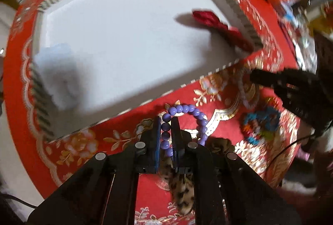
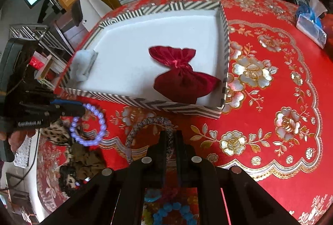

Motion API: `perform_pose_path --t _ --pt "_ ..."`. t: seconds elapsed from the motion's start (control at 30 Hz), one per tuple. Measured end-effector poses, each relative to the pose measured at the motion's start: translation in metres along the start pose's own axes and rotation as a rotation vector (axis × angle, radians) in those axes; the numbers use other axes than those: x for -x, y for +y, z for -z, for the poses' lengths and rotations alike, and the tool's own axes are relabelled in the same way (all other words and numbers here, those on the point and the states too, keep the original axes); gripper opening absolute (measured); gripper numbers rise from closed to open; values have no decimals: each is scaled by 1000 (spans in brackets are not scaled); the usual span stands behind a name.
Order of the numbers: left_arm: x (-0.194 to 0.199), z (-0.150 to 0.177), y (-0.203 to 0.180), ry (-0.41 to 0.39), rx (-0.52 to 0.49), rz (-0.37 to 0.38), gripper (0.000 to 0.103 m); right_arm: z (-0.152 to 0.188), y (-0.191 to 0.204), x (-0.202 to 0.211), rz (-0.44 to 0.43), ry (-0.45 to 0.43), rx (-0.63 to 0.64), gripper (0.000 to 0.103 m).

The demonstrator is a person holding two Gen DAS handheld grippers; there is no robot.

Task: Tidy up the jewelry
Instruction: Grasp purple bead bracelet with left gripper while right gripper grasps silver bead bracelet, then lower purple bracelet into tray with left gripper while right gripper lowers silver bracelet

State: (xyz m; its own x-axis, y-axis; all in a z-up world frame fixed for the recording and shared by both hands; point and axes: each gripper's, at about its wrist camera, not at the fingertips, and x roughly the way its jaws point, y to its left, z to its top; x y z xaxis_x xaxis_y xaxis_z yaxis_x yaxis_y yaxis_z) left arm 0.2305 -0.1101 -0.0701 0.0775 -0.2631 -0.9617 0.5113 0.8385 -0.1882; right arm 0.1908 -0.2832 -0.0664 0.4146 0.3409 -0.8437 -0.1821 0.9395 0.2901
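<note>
My left gripper (image 1: 166,120) is shut on a purple bead bracelet (image 1: 188,110), held just above the red tablecloth in front of the striped tray (image 1: 145,91); it also shows in the right wrist view (image 2: 100,120). The white-lined tray (image 2: 177,108) holds a dark red velvet pouch (image 2: 183,81) at its right and a pale blue fluffy item (image 2: 83,64) at its left corner. My right gripper (image 2: 170,135) is shut on a grey braided bracelet (image 2: 145,123) lying on the cloth before the tray. The right gripper shows in the left wrist view (image 1: 256,77).
A colourful pom-pom bracelet (image 1: 260,125) and a leopard-print scrunchie (image 1: 183,189) lie on the red floral tablecloth (image 2: 270,100). A dark scrunchie (image 2: 87,160) lies left of my right gripper. A blue tissue pack (image 2: 310,25) sits far right. Chairs stand behind the table.
</note>
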Motion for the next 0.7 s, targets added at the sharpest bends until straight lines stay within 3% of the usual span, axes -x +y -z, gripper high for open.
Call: perform_pose_path --t 0.33,0.7 --pt "72 10 8 -162 56 -21 8 -12 22 40 -5 -72 45 7" --pt "112 2 9 -247 57 -87 8 -34 34 54 14 -104 65 7"
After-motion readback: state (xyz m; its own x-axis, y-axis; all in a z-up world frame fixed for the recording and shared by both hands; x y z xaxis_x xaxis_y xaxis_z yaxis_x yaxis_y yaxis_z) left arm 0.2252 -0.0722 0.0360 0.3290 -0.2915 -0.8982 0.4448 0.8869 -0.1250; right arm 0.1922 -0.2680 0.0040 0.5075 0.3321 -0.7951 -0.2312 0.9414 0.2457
